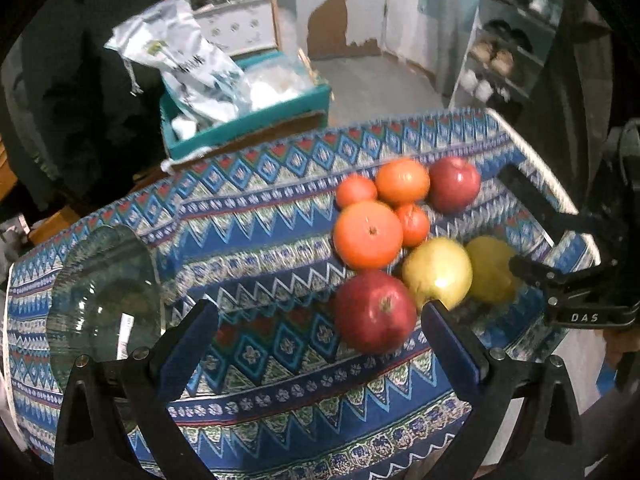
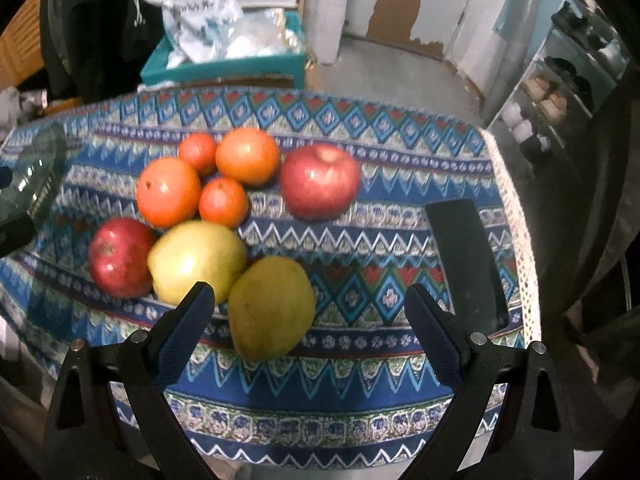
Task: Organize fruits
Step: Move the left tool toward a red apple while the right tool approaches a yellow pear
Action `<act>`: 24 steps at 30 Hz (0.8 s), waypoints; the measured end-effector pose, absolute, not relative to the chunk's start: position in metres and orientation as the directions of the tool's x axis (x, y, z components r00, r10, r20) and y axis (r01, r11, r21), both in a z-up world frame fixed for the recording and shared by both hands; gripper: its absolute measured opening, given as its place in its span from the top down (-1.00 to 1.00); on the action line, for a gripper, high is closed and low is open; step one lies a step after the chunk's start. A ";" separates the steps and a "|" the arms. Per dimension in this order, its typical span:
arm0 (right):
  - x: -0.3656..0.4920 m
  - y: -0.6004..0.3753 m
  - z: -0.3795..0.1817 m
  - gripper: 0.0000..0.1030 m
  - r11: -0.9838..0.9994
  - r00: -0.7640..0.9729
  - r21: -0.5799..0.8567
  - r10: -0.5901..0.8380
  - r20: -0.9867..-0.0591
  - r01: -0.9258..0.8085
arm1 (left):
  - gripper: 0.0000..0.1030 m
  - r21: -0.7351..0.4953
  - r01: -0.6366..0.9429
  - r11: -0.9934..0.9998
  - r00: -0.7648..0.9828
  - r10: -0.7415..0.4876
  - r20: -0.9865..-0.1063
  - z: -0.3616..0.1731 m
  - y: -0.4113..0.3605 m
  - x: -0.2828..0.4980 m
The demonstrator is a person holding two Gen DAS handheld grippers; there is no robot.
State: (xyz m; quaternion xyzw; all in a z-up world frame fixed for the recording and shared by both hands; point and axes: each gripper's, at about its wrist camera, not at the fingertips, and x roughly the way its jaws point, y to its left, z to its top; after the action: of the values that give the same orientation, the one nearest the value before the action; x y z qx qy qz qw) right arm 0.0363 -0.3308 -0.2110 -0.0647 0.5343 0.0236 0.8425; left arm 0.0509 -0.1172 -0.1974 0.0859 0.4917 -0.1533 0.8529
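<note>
Left wrist view: the left gripper (image 1: 320,344) is seen at the lower centre with fingers spread apart and nothing between them, a red apple (image 1: 374,312) just beyond. The fruits are clustered right of centre on the patterned tablecloth (image 1: 256,240); a glass bowl (image 1: 104,300) is seen at the left. In the right wrist view, the right gripper (image 2: 308,320) is likewise held apart, with a yellow pear (image 2: 272,308) between the fingertips, ungripped.
</note>
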 end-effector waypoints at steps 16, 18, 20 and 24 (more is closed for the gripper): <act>0.051 -0.324 -0.267 -0.66 0.986 0.298 -0.025 0.025 -0.954 -0.162 | -0.98 -0.045 0.374 0.926 0.363 -0.191 -0.912 -0.250 -0.141 0.061; 0.053 -0.323 -0.270 -0.55 0.986 0.291 -0.010 0.039 -0.956 -0.165 | -0.98 -0.058 0.370 0.927 0.354 -0.199 -0.914 -0.253 -0.141 0.064; 0.055 -0.325 -0.271 -0.54 0.987 0.291 0.015 0.062 -0.955 -0.159 | -0.98 -0.093 0.362 0.927 0.337 -0.223 -0.915 -0.258 -0.141 0.066; 0.057 -0.327 -0.274 -0.30 0.985 0.277 0.067 0.110 -0.955 -0.159 | -0.98 -0.125 0.351 0.928 0.306 -0.240 -0.921 -0.269 -0.142 0.070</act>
State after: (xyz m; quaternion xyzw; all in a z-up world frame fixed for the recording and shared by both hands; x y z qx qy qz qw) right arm 0.0572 -0.3266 -0.2745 -0.0205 0.5953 0.0841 0.7988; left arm 0.0699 -0.1417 -0.2690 0.0497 0.5599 -0.1831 0.8065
